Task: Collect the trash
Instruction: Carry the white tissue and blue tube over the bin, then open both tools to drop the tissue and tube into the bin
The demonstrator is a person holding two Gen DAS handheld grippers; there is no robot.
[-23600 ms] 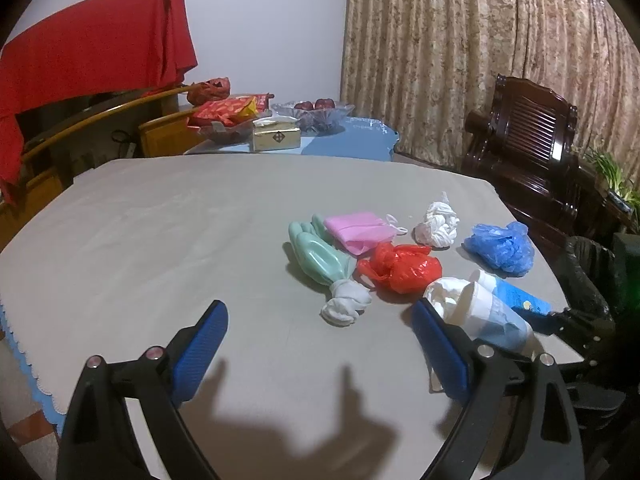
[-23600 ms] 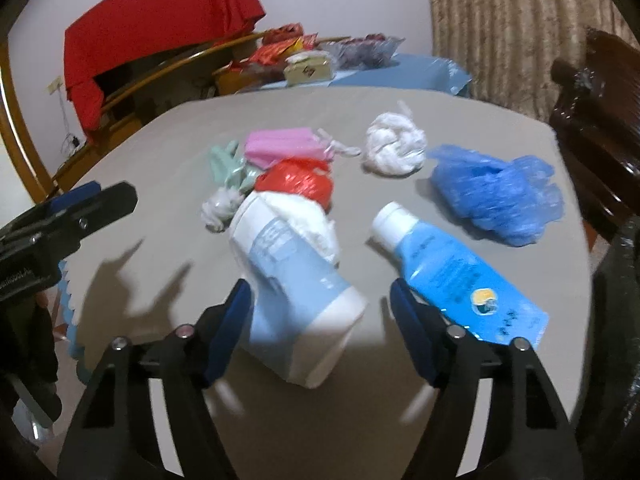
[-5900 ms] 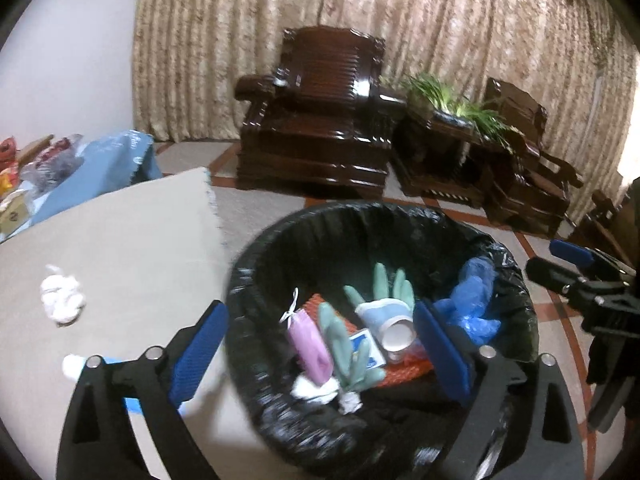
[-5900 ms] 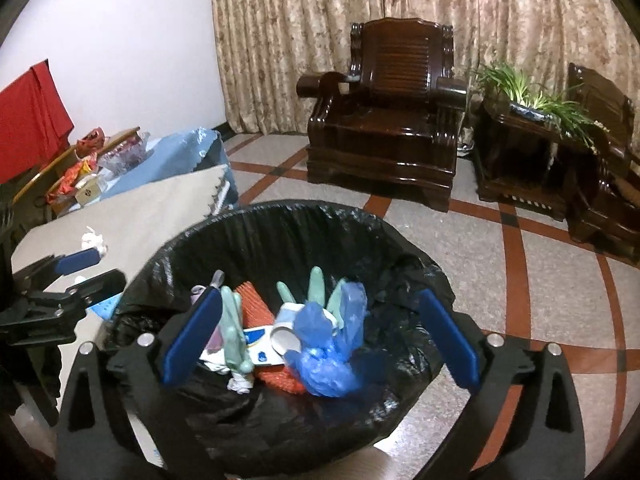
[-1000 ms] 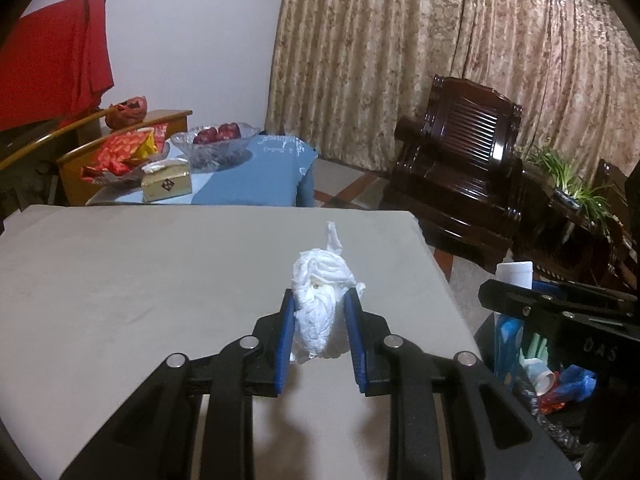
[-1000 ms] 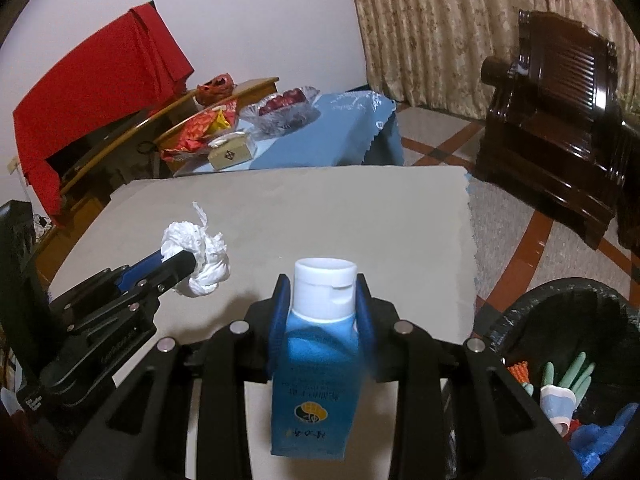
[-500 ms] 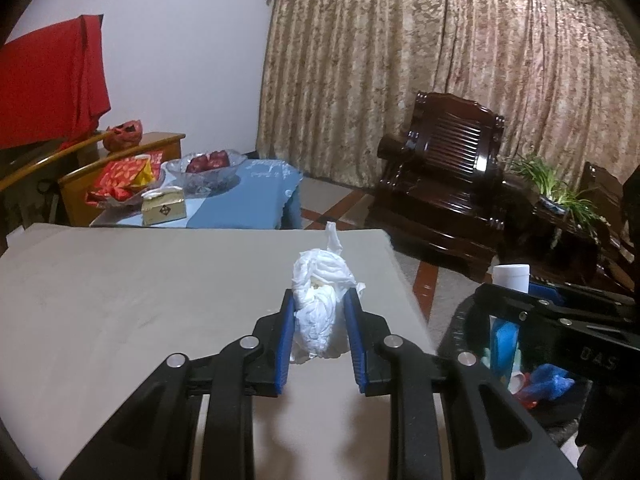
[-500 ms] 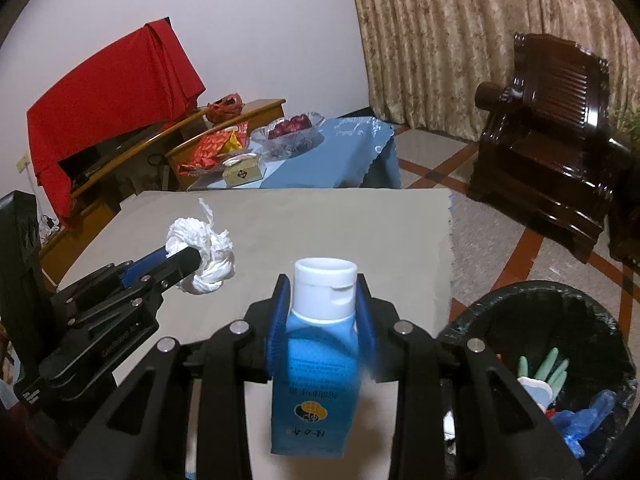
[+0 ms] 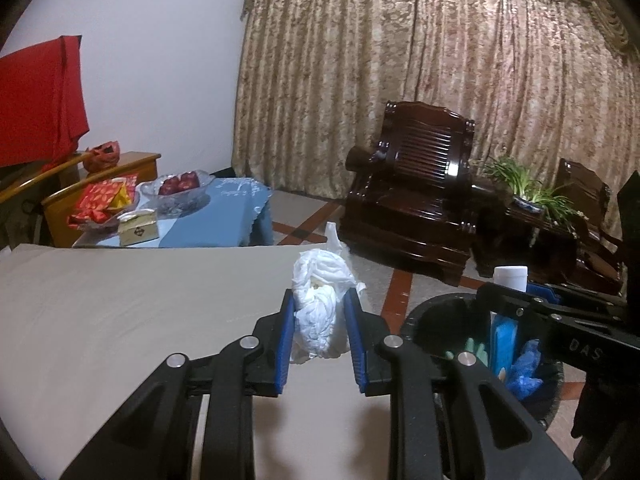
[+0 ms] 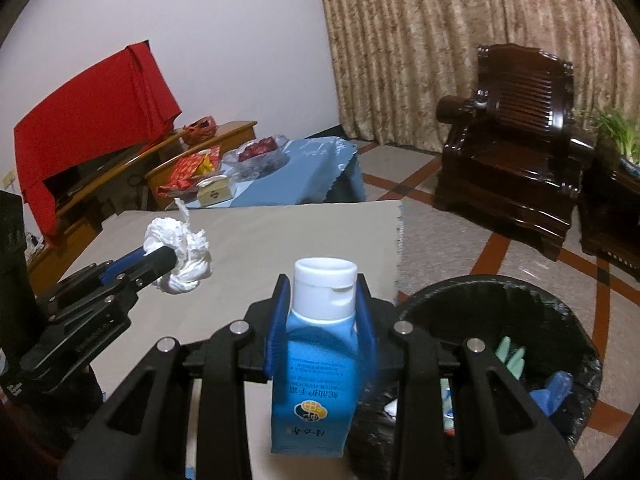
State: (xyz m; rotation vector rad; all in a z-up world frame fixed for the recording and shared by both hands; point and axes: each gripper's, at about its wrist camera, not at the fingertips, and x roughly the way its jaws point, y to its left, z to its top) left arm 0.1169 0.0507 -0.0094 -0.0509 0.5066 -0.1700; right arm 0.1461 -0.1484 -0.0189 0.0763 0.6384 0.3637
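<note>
The left tongs (image 9: 320,336) reach forward and level, their blue-padded fingers (image 9: 285,340) drawn close together and pressed on either side of a white crumpled wad (image 9: 320,300), which they hold clear above the desk (image 9: 120,312). The right tongs (image 10: 323,320), just beside them, also point forward, with their pads clamped on the shoulders of a blue tube (image 10: 316,376) that hangs cap-up between them.
</note>
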